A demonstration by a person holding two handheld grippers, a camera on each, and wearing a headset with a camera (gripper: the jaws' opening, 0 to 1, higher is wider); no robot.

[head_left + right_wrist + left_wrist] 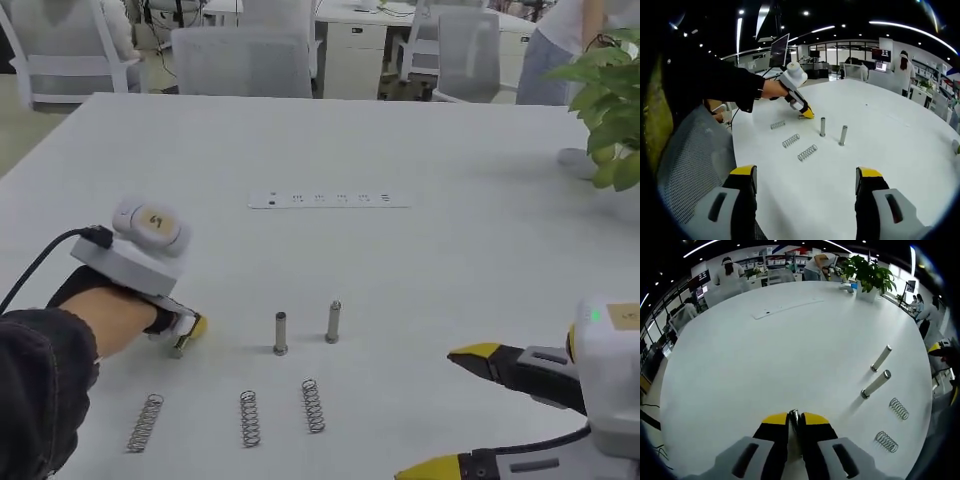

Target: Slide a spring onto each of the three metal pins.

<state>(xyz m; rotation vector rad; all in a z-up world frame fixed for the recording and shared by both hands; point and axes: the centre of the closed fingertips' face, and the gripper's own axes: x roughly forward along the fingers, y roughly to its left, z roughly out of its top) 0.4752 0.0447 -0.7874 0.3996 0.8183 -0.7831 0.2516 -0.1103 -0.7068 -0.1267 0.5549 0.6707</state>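
Three small coiled steel springs lie flat in a row on the white table (450, 250), close to the person: the left spring (146, 422), the middle spring (249, 417) and the right spring (314, 405). Just behind them two short grey metal pins stand upright, the left-hand pin (281, 333) and the right-hand pin (334, 322). Both are bare.

The left gripper (188, 328) has its yellow-tipped jaws pinching a third metal pin (793, 416), with the tips down at the table to the left of the standing pair. I cannot tell whether this pin is upright. The right gripper (440, 412) hovers at the right, well apart from the springs, with its jaws spread wide and holding nothing.

The step in hand looks like standing the third pin in line with the other two, so the task is barely begun.

- **Seating the pin:** its base should sit flat on the table and its shaft should be vertical before the jaws let go.
- **Releasing it:** a slow, even opening is safest, since a narrow pin is likely to topple at a nudge from one jaw.
- **Spacing:** it should stand well clear of the left-hand pin, so a spring can drop over it without knocking the neighbour.
- **Picking up a spring:** the right spring is nearest the free gripper. A light pinch across its coils should lift it without squashing it or letting it roll away.
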